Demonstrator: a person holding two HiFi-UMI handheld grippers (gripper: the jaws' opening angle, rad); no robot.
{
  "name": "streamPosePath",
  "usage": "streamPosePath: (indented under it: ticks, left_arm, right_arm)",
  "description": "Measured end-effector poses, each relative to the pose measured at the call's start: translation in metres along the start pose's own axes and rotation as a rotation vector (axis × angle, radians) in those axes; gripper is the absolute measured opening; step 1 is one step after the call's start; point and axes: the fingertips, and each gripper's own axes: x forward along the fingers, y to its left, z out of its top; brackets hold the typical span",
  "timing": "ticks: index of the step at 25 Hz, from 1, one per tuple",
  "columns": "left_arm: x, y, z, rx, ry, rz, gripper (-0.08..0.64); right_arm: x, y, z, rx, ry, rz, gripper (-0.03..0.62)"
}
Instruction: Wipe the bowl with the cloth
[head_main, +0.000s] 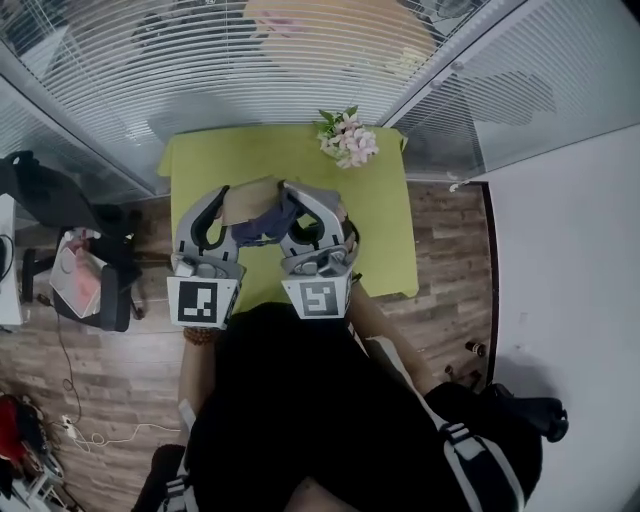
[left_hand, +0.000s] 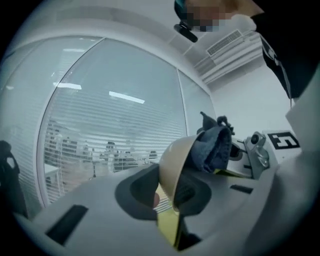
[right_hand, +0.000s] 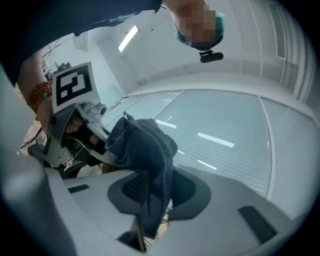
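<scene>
Both grippers are raised in front of the person, above the green table (head_main: 230, 165). My left gripper (head_main: 222, 205) is shut on the rim of a tan bowl (head_main: 250, 200), which is tipped on its side. In the left gripper view the bowl (left_hand: 175, 160) stands edge-on between the jaws, its opening turned to the right. My right gripper (head_main: 305, 205) is shut on a dark blue cloth (head_main: 270, 222). The cloth (left_hand: 215, 145) is bunched against the bowl's inside. In the right gripper view the cloth (right_hand: 147, 160) hangs between the jaws and hides the bowl.
A bunch of pale pink flowers (head_main: 347, 138) lies at the table's far right corner. Glass walls with blinds (head_main: 200, 60) stand behind the table. A chair with things on it (head_main: 95, 285) stands on the wooden floor at the left.
</scene>
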Motion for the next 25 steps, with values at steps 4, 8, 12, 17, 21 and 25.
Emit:
streamPosePath:
  ticks: [4, 8, 12, 17, 21, 25]
  left_arm:
    - [0.001, -0.01, 0.016, 0.047, -0.009, 0.014, 0.049]
    - [0.004, -0.004, 0.021, -0.092, -0.061, 0.0, 0.069]
    - [0.003, -0.002, 0.025, -0.254, -0.127, -0.008, 0.072]
    - [0.005, 0.012, 0.013, -0.693, -0.185, -0.007, 0.078]
    - [0.002, 0.017, -0.001, -0.858, -0.199, -0.023, 0.086]
    - [-0.004, 0.011, -0.012, -0.611, -0.087, -0.083, 0.115]
  right_arm:
    - [-0.002, -0.014, -0.007, 0.283, 0.022, -0.044, 0.071]
    - [0.002, -0.021, -0.012, 0.609, -0.004, -0.047, 0.069]
    - [-0.004, -0.026, -0.018, 0.864, -0.05, -0.062, 0.08]
    - [0.003, -0.022, -0.03, 1.213, -0.074, -0.088, 0.069]
    - [0.013, -0.013, -0.037, 1.488, -0.073, 0.008, 0.071]
    - [0.017, -0.004, -0.039, 1.162, 0.06, 0.116, 0.057]
